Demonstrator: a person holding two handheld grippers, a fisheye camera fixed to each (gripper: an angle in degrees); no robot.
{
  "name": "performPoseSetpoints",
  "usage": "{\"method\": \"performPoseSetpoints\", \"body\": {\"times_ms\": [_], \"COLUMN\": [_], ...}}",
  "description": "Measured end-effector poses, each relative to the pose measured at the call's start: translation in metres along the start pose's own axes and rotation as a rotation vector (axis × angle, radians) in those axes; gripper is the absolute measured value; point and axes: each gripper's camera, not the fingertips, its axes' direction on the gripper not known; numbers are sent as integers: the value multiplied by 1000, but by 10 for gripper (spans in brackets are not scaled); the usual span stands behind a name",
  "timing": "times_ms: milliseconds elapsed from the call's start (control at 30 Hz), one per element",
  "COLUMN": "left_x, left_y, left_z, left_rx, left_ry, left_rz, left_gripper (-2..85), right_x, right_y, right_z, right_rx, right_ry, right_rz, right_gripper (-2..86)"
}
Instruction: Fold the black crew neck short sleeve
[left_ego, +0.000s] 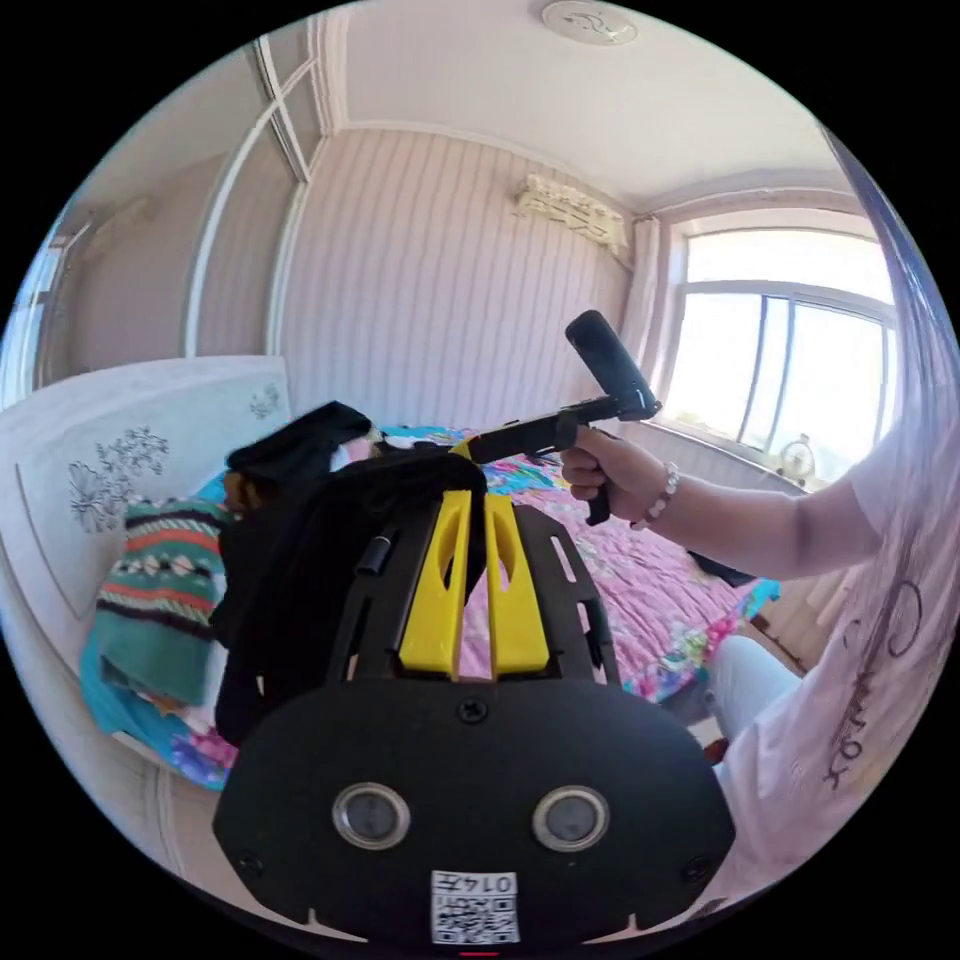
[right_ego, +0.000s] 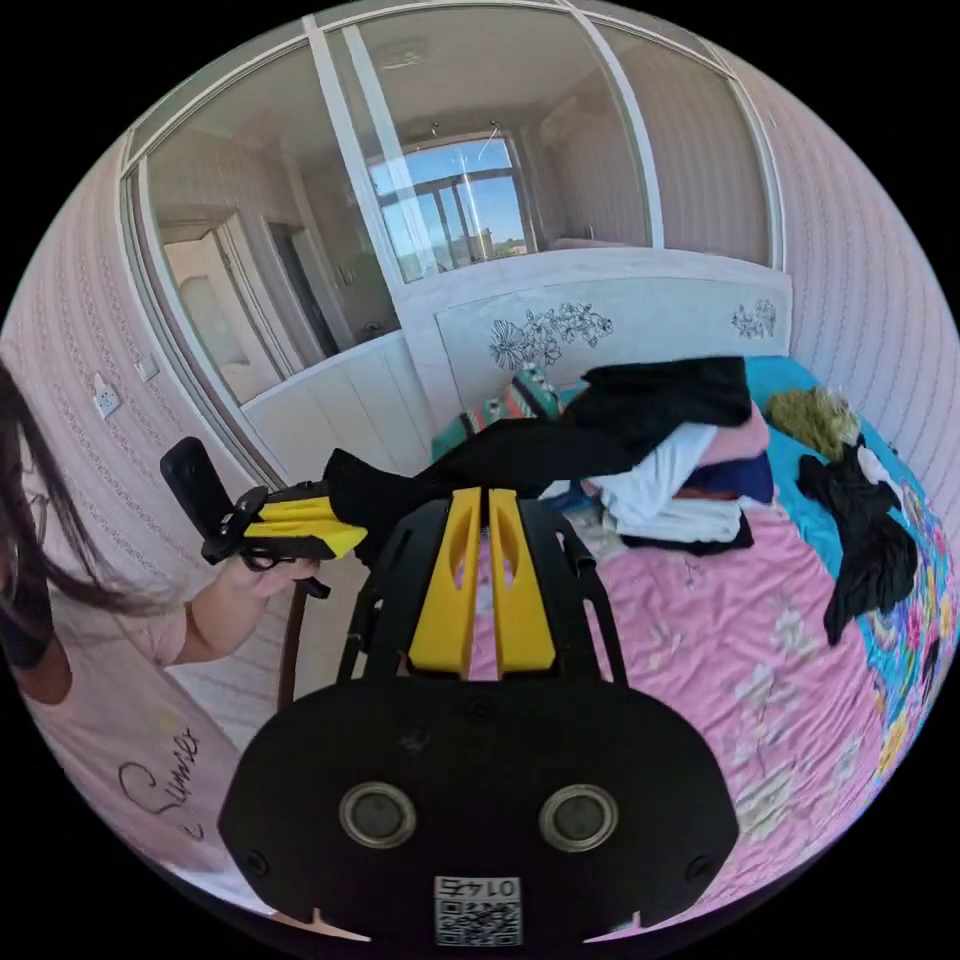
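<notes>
A person in a pale printed T-shirt (left_ego: 870, 640) stands at the side of a bed, a two-jaw gripper in each hand, with a black crew neck short sleeve (right_ego: 520, 450) held up in the air between them. In the left gripper view, the left gripper (left_ego: 478, 488) has its yellow jaws drawn nearly together, their tips buried in the dark cloth, which hangs in folds over the tool's near side; both jaws appear to pinch the fabric. Across from it, the person's hand (left_ego: 610, 472) grips the handle of the right gripper (left_ego: 462, 450), whose tip meets the same bunch of cloth. In the right gripper view, the right gripper's own yellow jaws stand close together with only a thin slit between them, their tips under the shirt's edge; whether they press on the cloth cannot be told for certain from there. The shirt stretches from those tips out to the left gripper, seen here with its yellow jaws clamped on the cloth's far end, above the bed rather than on it. Below lies the pink flowered bedspread (right_ego: 730, 640). Near the head of the bed, by the white headboard (right_ego: 620, 325) with its flower pattern, sits a stack of folded clothes (right_ego: 690, 490). A black garment (right_ego: 865, 545) lies loose toward the bed's far edge, next to an olive-green bundle (right_ego: 815, 418). A striped knit item (left_ego: 160, 590) rests by the headboard.
</notes>
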Motion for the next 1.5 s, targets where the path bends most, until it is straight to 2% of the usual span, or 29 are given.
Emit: {"method": "performPoseSetpoints", "body": {"times_ms": [67,133,200,267,367,500,600,767,867,933,1000,1067,1133,1233,1267,1333,1500], "left_x": [24,35,40,40,24,-23,-53,-95,-105,-109,-112,-113,-111,-100,-96,-73,-39], "left_y": [49,120,155,169,177,181,179,186,193,200,206,207,206,203,200,182,142], "left_z": [45,95,104,94,75,64,67,89,113,136,149,150,148,133,130,112,55], "left_rx": [-87,-284,-377,-420,-465,-451,-405,-371,-389,-465,-514,-508,-501,-443,-435,-399,-191], "left_ry": [89,181,198,141,-47,-192,-287,-282,-228,-220,-223,-236,-225,-217,-212,-217,-376], "left_rz": [-70,-278,-359,-373,-372,-501,-542,-631,-664,-677,-718,-723,-704,-655,-634,-523,-389], "left_gripper": [-1,-6,-8,-9,-8,1,53,106,130,137,132,118,86,28,24,14,11], "right_x": [20,43,61,58,43,18,1,-21,-31,-31,-21,-12,-7,-18,-25,-30,-41], "right_y": [72,152,249,290,305,267,226,142,78,45,15,6,10,3,2,2,-26], "right_z": [-6,9,35,40,37,49,66,105,145,173,218,258,300,312,309,300,215], "right_rx": [-94,-249,-464,-508,-478,-455,-437,-360,-377,-396,-466,-581,-741,-763,-763,-761,-476], "right_ry": [-4,30,84,69,63,108,178,83,126,179,233,196,175,201,176,142,-24], "right_rz": [132,313,556,646,681,537,438,261,133,79,62,64,64,-24,-86,-129,-166], "right_gripper": [4,4,2,0,-1,3,13,75,112,134,157,163,159,104,51,41,30]}}
